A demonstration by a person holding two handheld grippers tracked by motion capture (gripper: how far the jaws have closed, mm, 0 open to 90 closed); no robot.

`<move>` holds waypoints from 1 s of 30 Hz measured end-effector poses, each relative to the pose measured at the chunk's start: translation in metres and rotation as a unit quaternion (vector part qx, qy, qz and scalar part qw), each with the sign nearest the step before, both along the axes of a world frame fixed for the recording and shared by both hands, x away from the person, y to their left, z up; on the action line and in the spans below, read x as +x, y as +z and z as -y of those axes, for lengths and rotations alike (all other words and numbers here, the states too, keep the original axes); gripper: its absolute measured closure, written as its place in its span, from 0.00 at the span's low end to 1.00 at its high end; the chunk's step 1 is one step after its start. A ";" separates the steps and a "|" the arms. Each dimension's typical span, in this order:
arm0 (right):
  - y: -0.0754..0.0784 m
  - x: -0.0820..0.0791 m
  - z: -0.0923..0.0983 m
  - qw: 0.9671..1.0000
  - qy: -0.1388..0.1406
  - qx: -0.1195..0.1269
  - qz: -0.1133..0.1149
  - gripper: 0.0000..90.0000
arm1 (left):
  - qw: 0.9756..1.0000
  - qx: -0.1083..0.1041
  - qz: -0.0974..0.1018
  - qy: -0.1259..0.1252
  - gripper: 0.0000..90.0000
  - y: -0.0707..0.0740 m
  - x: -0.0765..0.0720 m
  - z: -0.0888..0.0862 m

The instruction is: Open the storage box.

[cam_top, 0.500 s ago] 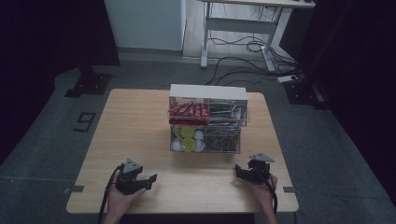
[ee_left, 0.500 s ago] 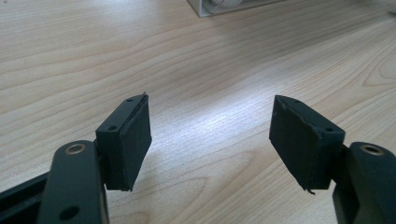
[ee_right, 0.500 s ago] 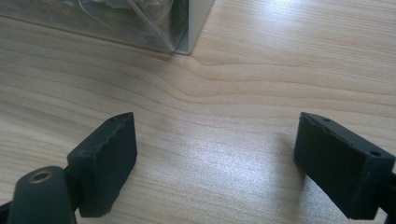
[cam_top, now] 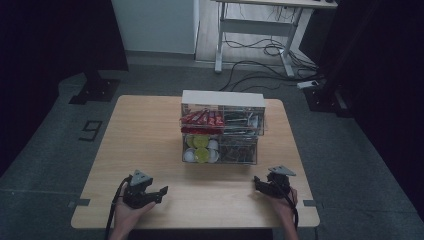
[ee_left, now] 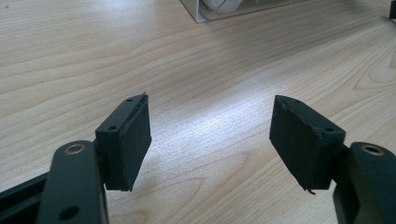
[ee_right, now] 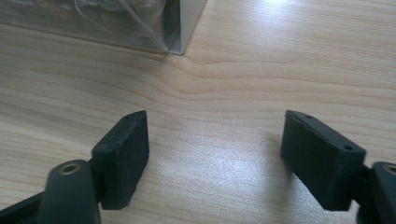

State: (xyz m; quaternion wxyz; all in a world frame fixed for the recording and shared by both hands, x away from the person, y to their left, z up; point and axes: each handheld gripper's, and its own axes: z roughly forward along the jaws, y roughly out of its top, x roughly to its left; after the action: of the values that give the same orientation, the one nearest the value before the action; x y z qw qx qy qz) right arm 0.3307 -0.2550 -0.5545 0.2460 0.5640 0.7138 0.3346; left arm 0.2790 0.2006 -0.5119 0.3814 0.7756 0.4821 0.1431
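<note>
Dark floor and black curtains sit all around a light wooden bench (cam_top: 150, 135). Near the person's edge, the left gripper (cam_top: 159, 192) rests low on the wood with its jaws wide apart and nothing between them. The right gripper (cam_top: 258, 183) rests the same way, wide and holding nothing.

Farther off, in the middle of the bench, stands a clear box with drawers (cam_top: 221, 131), well apart from both grippers. Its long side runs left to right, and its front faces the person. Red packets (cam_top: 201, 118) lie in the top left part, and round yellow and white cups (cam_top: 200, 149) sit below them.

I think the box could slide or tip if one gripper pushes or pulls on it alone, because it looks light. A drawer pulled too fast could spill the little things inside.
</note>
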 end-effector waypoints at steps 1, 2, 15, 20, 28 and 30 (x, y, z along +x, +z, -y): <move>0.001 -0.001 0.002 1.000 0.001 0.011 0.000 0.31 | 1.000 0.001 0.000 0.002 0.33 0.000 0.000 0.000; 0.001 -0.001 0.002 1.000 0.002 0.016 0.000 0.32 | 1.000 0.001 0.000 0.004 0.33 0.000 0.000 0.000; 0.019 -0.012 0.007 0.997 0.010 0.058 0.044 0.47 | 1.000 0.004 -0.007 0.006 0.33 0.000 0.000 0.001; 0.027 -0.016 0.008 0.996 0.019 0.073 0.056 0.51 | 1.000 0.004 -0.007 0.007 0.33 0.000 0.001 -0.001; 0.039 -0.022 0.005 0.993 0.034 0.091 0.071 0.56 | 1.000 0.002 -0.003 0.007 0.33 0.002 0.000 -0.001; 0.041 -0.023 0.004 0.992 0.035 0.092 0.075 0.57 | 1.000 0.002 -0.003 0.007 0.33 0.002 0.000 -0.001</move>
State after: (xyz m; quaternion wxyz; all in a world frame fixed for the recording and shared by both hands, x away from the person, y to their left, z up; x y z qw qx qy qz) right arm 0.3075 -0.2594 -0.5136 0.2337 0.5320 0.6788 0.4490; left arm 0.2788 0.2018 -0.5102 0.3778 0.7732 0.4884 0.1443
